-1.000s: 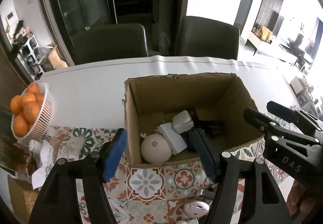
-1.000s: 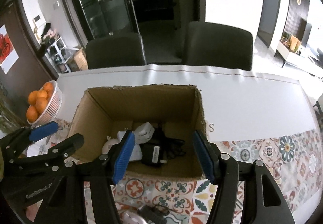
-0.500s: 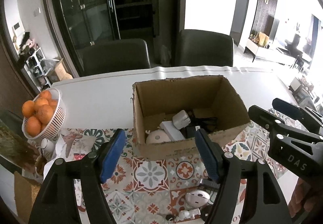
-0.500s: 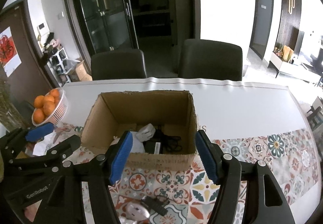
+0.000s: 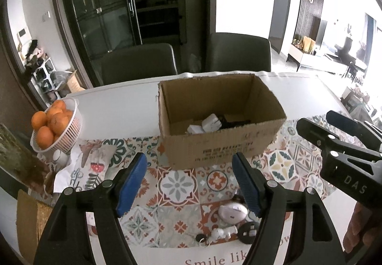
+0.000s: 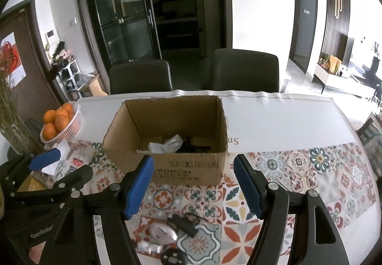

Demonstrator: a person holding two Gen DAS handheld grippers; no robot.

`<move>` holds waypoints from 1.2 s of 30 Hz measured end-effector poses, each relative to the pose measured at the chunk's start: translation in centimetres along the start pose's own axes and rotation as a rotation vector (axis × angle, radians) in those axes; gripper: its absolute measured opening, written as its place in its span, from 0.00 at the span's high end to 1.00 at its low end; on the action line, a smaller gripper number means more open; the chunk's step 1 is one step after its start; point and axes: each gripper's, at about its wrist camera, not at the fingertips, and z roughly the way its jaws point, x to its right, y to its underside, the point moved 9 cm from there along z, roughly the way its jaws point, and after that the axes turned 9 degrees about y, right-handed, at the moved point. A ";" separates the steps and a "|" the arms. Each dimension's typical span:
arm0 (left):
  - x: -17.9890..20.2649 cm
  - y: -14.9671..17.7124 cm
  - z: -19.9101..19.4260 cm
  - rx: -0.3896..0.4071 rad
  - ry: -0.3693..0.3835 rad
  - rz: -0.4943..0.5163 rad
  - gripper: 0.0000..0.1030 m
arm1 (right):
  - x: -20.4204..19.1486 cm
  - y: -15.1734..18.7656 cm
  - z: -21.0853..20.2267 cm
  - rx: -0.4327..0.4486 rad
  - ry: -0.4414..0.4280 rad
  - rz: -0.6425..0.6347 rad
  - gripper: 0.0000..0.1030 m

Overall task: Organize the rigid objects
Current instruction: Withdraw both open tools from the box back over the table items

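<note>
**Two empty grippers above the last small gadgets**

The left gripper (image 5: 188, 183) and the right gripper (image 6: 193, 183) both hang empty, jaws apart and just now widening. A cardboard box (image 5: 222, 145) sits at twelve o'clock from each, already holding white adapters and dark cables. On the patterned tablecloth (image 5: 176, 183), a pale oval mouse (image 5: 232, 213) lies near the left gripper's right-hand fingertip, at about five o'clock; a black cabled plug (image 6: 183, 222) lies beside it. The mouse looks light, hard and smooth, probably slippery, so pinching its long sides seems safest.
</note>
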 end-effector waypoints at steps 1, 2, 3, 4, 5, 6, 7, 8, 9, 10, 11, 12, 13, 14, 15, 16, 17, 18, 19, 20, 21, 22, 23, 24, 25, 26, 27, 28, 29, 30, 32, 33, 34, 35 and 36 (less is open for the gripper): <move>0.1 0.4 0.0 -0.003 -0.002 0.001 0.28 | 0.0 0.4 -0.1 -0.002 -0.001 0.000 0.32; 0.1 0.8 0.0 -0.009 0.000 0.001 0.28 | 0.0 0.7 -0.1 -0.005 -0.003 0.000 0.32; 0.1 1.1 0.0 -0.013 0.002 0.000 0.28 | 0.0 1.0 -0.2 -0.007 -0.003 0.000 0.32; 0.2 1.4 0.0 -0.016 0.004 0.000 0.28 | 0.0 1.4 -0.2 -0.011 -0.003 -0.001 0.32; 0.3 1.8 0.1 -0.023 0.007 -0.001 0.28 | 0.0 1.8 -0.2 -0.016 -0.005 -0.002 0.32; 0.4 2.2 0.1 -0.026 0.011 -0.001 0.28 | 0.0 2.2 -0.3 -0.019 -0.007 -0.002 0.32; 0.5 2.6 0.1 -0.029 0.012 0.000 0.28 | 0.1 2.6 -0.3 -0.023 -0.007 -0.002 0.32; 0.6 2.9 0.2 -0.033 0.013 0.002 0.28 | 0.1 3.0 -0.4 -0.026 -0.008 -0.002 0.32; 0.7 3.2 0.2 -0.036 0.013 0.006 0.28 | 0.0 3.4 -0.5 -0.029 -0.010 -0.003 0.32; 0.8 3.6 0.2 -0.039 0.012 0.008 0.28 | 0.1 3.8 -0.5 -0.033 -0.010 -0.004 0.32; 0.9 3.9 0.3 -0.043 0.013 0.007 0.28 | 0.2 4.2 -0.5 -0.039 -0.010 -0.005 0.32; 1.0 4.2 0.3 -0.046 0.016 0.006 0.28 | 0.2 4.5 -0.5 -0.043 -0.011 -0.005 0.32; 1.1 4.5 0.4 -0.050 0.020 0.003 0.28 | 0.3 4.8 -0.4 -0.048 -0.013 -0.004 0.32; 1.3 4.8 0.5 -0.056 0.023 0.002 0.28 | 0.3 5.2 -0.4 -0.054 -0.015 -0.004 0.32; 1.4 5.1 0.5 -0.060 0.024 0.003 0.28 | 0.4 5.5 -0.3 -0.060 -0.018 -0.002 0.32; 1.5 5.4 0.6 -0.066 0.024 0.002 0.28 | 0.5 5.9 -0.2 -0.068 -0.019 -0.001 0.32; 1.6 5.7 0.7 -0.072 0.027 0.003 0.28 | 0.5 6.2 -0.2 -0.073 -0.018 0.000 0.32; 1.7 6.0 0.7 -0.075 0.028 0.006 0.28 | 0.6 6.5 -0.2 -0.077 -0.017 0.000 0.32; 1.8 6.3 0.8 -0.080 0.027 0.010 0.28 | 0.7 6.8 -0.1 -0.080 -0.017 -0.002 0.32; 1.9 6.5 0.9 -0.083 0.025 0.012 0.28 | 0.7 7.1 -0.1 -0.085 -0.016 -0.004 0.32; 2.0 6.9 1.0 -0.087 0.026 0.013 0.28 | 0.7 7.4 0.0 -0.090 -0.016 -0.005 0.32; 2.1 7.2 1.1 -0.097 0.029 0.011 0.28 | 0.8 7.8 0.1 -0.100 -0.017 -0.006 0.32; 2.1 7.5 1.3 -0.103 0.034 0.009 0.28 | 0.9 8.1 0.1 -0.105 -0.017 -0.006 0.32; 2.2 7.8 1.4 -0.109 0.038 0.008 0.28 | 0.9 8.4 0.2 -0.112 -0.018 -0.005 0.32; 2.3 8.2 1.6 -0.118 0.040 0.005 0.28 | 0.9 8.8 0.3 -0.119 -0.020 -0.003 0.32; 2.3 8.4 1.7 -0.123 0.043 0.004 0.28 | 0.9 9.0 0.4 -0.124 -0.020 -0.002 0.32; 2.4 8.8 1.9 -0.131 0.046 0.004 0.28 | 0.9 9.3 0.4 -0.129 -0.019 -0.002 0.32; 2.4 9.0 2.0 -0.137 0.046 0.003 0.28 | 0.9 9.7 0.6 -0.138 -0.020 -0.002 0.32; 2.5 9.3 2.2 -0.142 0.050 0.004 0.28 | 0.9 9.9 0.7 -0.144 -0.021 -0.004 0.32; 2.5 9.6 2.4 -0.148 0.053 0.004 0.28 | 1.0 10.1 0.8 -0.148 -0.020 -0.005 0.32; 2.6 10.1 2.7 -0.160 0.054 0.006 0.28 | 0.9 10.7 0.9 -0.162 -0.021 -0.007 0.32; 2.6 10.3 2.9 -0.168 0.055 0.005 0.28 | 0.9 10.9 1.0 -0.167 -0.022 -0.006 0.32; 2.6 10.5 3.1 -0.172 0.057 0.006 0.28 | 0.9 11.2 1.2 -0.173 -0.022 -0.006 0.32; 2.7 10.7 3.2 -0.177 0.059 0.006 0.28 | 0.9 11.5 1.3 -0.180 -0.023 -0.008 0.32; 2.7 10.9 3.4 -0.184 0.062 0.006 0.28 | 0.8 11.7 1.4 -0.187 -0.024 -0.010 0.32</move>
